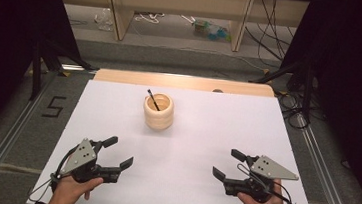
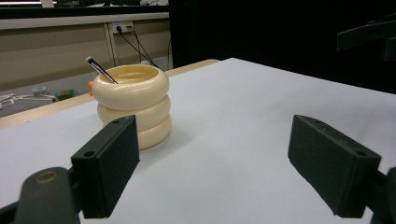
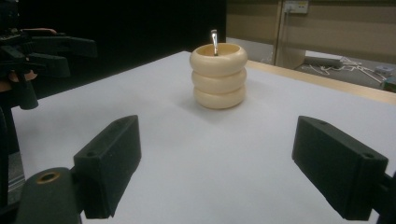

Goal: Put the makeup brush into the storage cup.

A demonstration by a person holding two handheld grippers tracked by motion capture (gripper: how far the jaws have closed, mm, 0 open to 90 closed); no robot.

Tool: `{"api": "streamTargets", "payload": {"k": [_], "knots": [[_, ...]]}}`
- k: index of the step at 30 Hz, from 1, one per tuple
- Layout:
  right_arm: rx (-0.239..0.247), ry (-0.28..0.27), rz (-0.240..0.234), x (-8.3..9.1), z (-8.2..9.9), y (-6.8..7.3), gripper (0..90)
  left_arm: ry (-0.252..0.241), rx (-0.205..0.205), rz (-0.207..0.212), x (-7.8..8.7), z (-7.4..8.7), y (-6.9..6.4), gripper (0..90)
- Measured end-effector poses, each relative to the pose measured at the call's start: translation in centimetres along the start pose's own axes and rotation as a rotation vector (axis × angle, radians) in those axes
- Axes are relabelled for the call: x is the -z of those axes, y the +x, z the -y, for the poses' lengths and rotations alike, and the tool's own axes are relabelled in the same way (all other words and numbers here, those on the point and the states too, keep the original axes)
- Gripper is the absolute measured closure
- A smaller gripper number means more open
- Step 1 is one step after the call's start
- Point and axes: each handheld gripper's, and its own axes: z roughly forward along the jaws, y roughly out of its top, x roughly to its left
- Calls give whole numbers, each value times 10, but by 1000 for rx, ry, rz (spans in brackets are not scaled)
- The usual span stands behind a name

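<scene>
The ribbed cup (image 1: 158, 111), near the table's far edge, looks stiff, light, perhaps slippery; grip a groove. Its thin brush (image 1: 152, 99) leans loose. Both grippers (image 1: 116, 152) (image 1: 227, 164) stand open, empty.

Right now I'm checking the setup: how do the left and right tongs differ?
The left tongs sit left of the cream ribbed holder, jaws pointing up and right; the right tongs sit right of it, jaws pointing up and left. The left's grey plate tilts steeply; the right's lies flatter. Both are open, empty, hand-held over the white table.
</scene>
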Motion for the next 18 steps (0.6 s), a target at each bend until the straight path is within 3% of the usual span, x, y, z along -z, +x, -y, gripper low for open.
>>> {"api": "streamTargets", "payload": {"k": [18], "knots": [[3,0,2,0,0,0,166,1,-5,1,0,0,0,164]]}}
